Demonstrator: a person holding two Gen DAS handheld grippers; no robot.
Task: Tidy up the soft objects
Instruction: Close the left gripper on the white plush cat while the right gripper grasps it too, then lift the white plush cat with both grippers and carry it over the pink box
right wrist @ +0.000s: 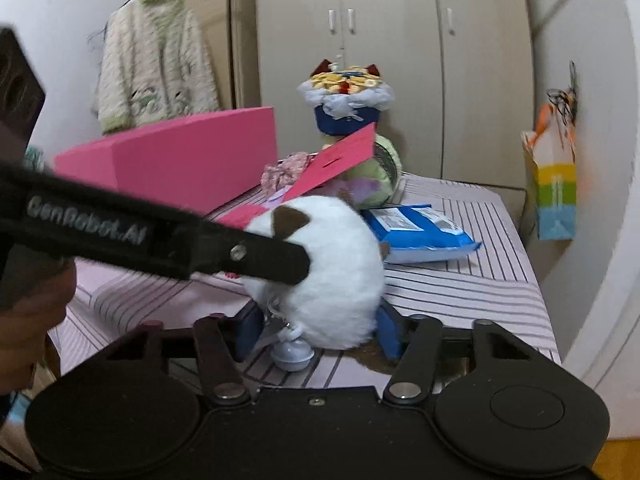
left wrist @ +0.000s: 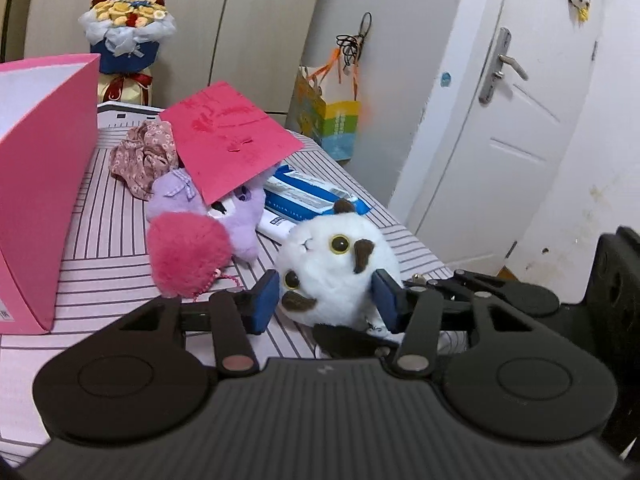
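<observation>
A white plush owl (left wrist: pixel 340 268) with brown patches lies on the striped table. My left gripper (left wrist: pixel 326 302) has its blue pads against both sides of the owl. In the right wrist view the same owl (right wrist: pixel 340 280) sits between my right gripper's (right wrist: pixel 320 330) blue pads, and the left gripper's black finger (right wrist: pixel 256 254) presses its side. A small bell (right wrist: pixel 292 354) hangs under it. A pink fluffy heart (left wrist: pixel 188 254), a purple plush (left wrist: pixel 236 216) and a floral cloth (left wrist: pixel 146 160) lie beyond, beside the open pink box (left wrist: pixel 44 184).
A pink lid (left wrist: pixel 230 140) leans over the purple plush. A blue packet (right wrist: pixel 420 230) lies on the table (right wrist: pixel 460 288). A plush bouquet (left wrist: pixel 128 36) stands behind, a colourful gift bag (left wrist: pixel 332 120) hangs right, near a white door (left wrist: pixel 500 120).
</observation>
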